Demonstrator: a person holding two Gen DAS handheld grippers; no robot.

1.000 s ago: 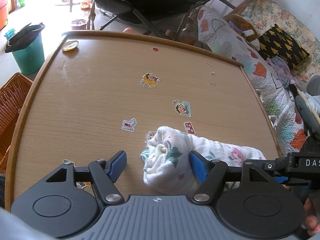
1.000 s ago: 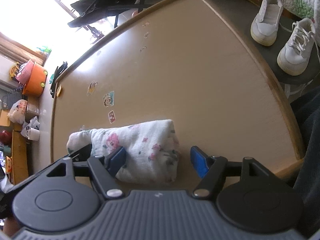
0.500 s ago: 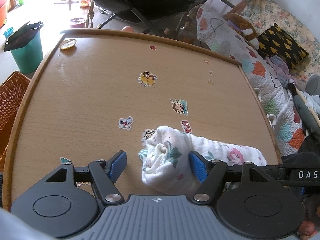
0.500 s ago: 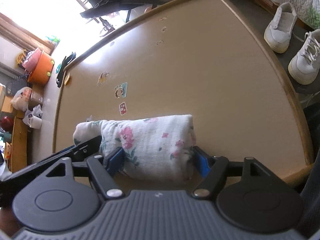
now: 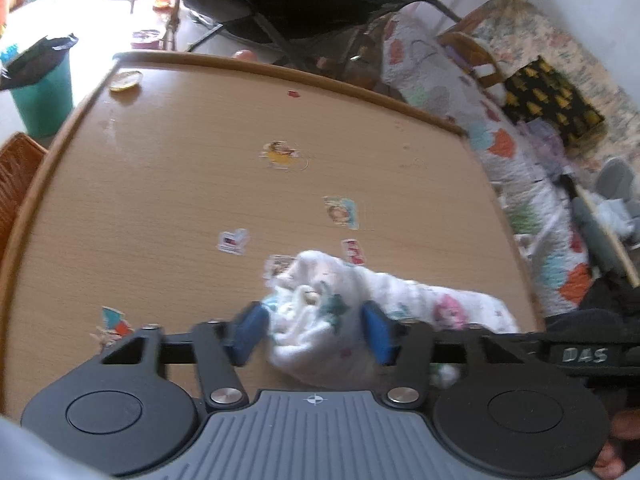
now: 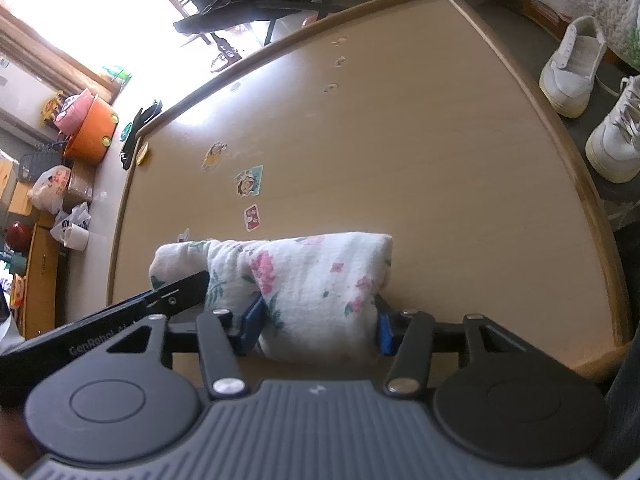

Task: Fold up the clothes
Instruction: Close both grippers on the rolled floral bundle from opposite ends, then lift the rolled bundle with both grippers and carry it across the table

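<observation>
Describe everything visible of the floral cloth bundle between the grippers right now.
The floral cloth bundle is white, soft, gauzy-looking fabric printed with pink flowers and green leaves, folded into a thick elongated wad. It lies on the wooden table near its front edge, partly covering a sticker. The left gripper straddles its crumpled, bunched end, the right gripper its smoother, squarer end. Both sets of jaws are closing, and the blue pads look to be touching the cloth's sides.

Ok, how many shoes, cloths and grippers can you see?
shoes: 2
cloth: 1
grippers, left and right: 2, jaws closing with the cloth between them
total: 5
</observation>
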